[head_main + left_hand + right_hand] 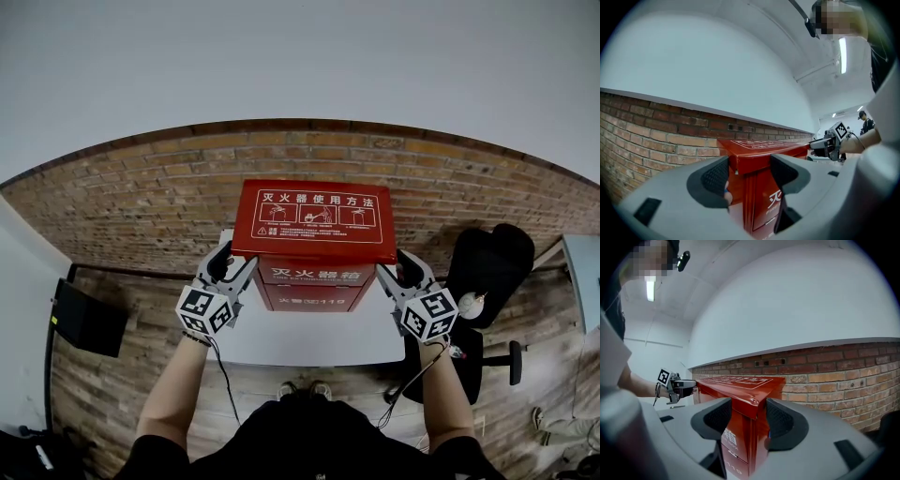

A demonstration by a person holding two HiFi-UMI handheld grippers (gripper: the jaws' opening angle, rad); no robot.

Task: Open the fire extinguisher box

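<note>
At the far edge of the surface (319, 342), straddling the box (314, 286) lid (316, 220) corners with left claw (232, 262) and right claw (396, 267) spread, not gripping; probably best closing evenly, then lifting both sides together, avoiding twist.

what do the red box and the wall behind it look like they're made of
Box: probably painted sheet metal, glossy red; highlights glint along the thin folded edge of its lid. Wall: bare brick below, matte, with mortar lines; smooth white paint or plaster above.
</note>
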